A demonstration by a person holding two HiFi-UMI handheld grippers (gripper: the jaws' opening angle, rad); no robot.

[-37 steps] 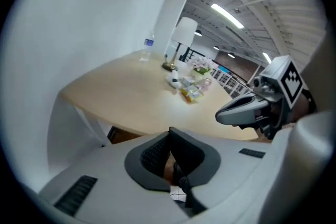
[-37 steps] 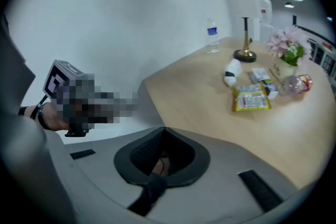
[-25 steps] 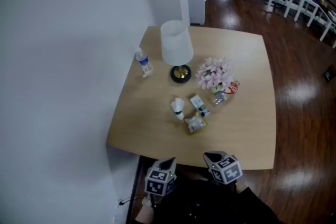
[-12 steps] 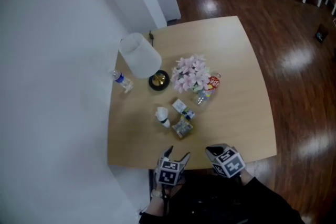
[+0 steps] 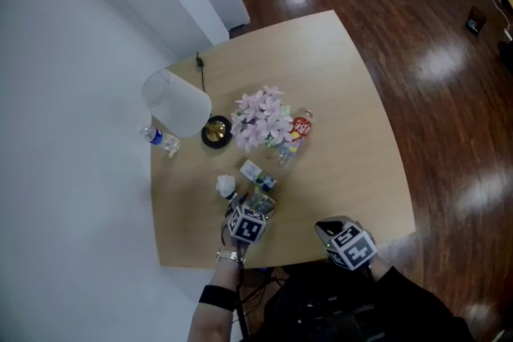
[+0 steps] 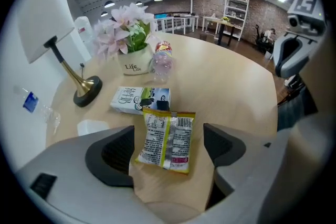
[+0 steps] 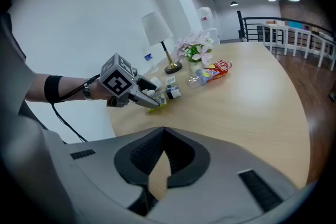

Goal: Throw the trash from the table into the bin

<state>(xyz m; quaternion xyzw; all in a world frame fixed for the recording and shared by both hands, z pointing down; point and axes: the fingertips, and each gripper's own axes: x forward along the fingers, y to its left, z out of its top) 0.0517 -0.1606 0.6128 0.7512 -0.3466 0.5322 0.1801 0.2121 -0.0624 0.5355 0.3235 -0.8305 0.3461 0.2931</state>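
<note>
Left claw (image 5: 245, 209) advanced over wooden table (image 5: 353, 132), jaws just spread astride crinkly yellow packet (image 6: 165, 140), right claw (image 7: 163, 153) pressed together

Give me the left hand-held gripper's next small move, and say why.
Probably lower it a little and close on the snack packet. The left hand-held gripper has just been opening its jaws. They now stand apart on either side of the packet, which lies flat on the table, and neither pad touches it yet.
</note>
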